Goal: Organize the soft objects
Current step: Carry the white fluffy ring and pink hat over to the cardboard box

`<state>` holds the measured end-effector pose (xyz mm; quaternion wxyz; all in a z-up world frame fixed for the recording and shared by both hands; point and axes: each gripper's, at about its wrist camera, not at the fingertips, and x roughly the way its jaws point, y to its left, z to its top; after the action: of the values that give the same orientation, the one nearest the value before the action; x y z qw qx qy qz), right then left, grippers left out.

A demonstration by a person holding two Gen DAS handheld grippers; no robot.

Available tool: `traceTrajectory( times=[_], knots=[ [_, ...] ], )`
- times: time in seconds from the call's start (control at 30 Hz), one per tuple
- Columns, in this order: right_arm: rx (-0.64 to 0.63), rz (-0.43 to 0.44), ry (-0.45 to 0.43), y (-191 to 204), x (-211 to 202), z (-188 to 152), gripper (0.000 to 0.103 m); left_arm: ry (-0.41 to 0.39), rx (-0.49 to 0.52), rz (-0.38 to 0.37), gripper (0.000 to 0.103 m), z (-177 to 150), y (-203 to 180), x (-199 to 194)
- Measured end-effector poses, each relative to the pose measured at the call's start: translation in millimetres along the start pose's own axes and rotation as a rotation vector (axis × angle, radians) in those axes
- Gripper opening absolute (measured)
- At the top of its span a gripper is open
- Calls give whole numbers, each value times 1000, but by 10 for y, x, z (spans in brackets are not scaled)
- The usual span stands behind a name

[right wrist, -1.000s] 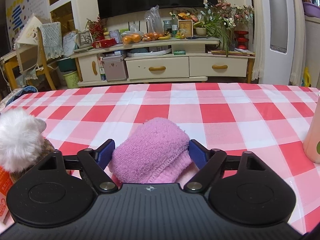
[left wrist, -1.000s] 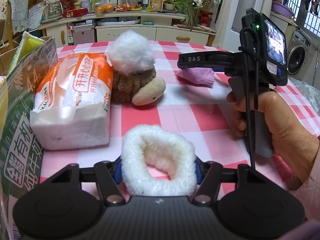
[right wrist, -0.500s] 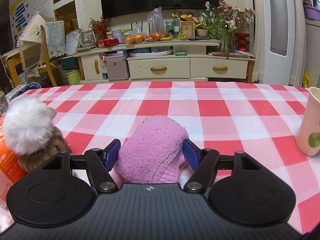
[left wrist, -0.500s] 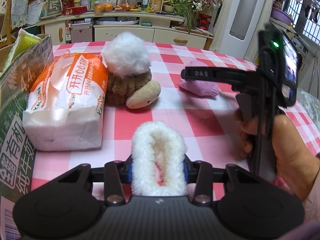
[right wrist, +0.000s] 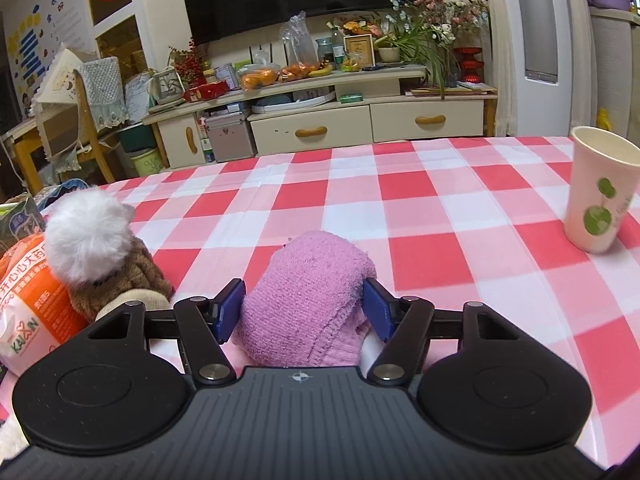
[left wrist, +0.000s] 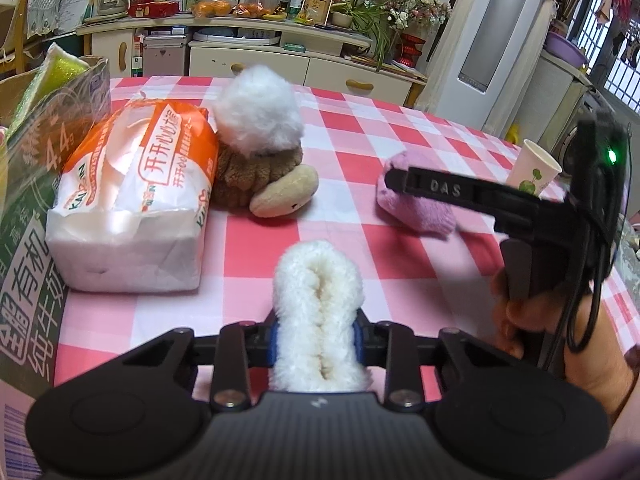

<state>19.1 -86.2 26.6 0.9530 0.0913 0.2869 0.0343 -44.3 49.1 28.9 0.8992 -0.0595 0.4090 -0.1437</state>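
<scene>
**Both tongs closing on soft things over the checked cloth**

The left gripper [left wrist: 318, 340] has its jaws pinched hard on the white fluffy ring [left wrist: 318, 312]. The blue pads press in from both sides, so the ring is squashed into a narrow upright loop with only a thin seam left down its middle. It rises from between the fingertips and stands ahead of them, over the red-and-white checked tablecloth [left wrist: 400, 256].

Ahead and to the left of those jaws lies the orange-and-white tissue pack [left wrist: 132, 204]. Leaning against its right end is the brown plush toy [left wrist: 256, 180], with a white pompom [left wrist: 258, 110] on top and a beige snout pointing right. At the far left edge stands a green printed carton [left wrist: 28, 216].

To the right, a hand [left wrist: 560, 340] holds the right gripper [right wrist: 304, 306], whose jaws have just been closing around the pink knitted sock [right wrist: 306, 308]. The sock lies on the cloth between the two blue pads. The right pad sits against its side, while the left pad is at its edge; whether it presses yet I cannot tell. The jaws stand fairly wide.

Ahead and far right of that gripper stands a paper cup [right wrist: 600, 188] with a green leaf print, upright and well apart from the sock.
</scene>
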Motion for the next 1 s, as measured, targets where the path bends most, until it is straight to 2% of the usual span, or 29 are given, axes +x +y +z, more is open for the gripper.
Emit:
traceTrajectory(
  times=[0.53, 1.0],
  knots=[
    [42, -37, 18, -77, -449, -240, 77, -58, -14, -64, 30, 77, -8, -209],
    [63, -59, 26, -57, -818, -397, 72, -135, -48, -121, 30, 172, 131, -489]
  ],
)
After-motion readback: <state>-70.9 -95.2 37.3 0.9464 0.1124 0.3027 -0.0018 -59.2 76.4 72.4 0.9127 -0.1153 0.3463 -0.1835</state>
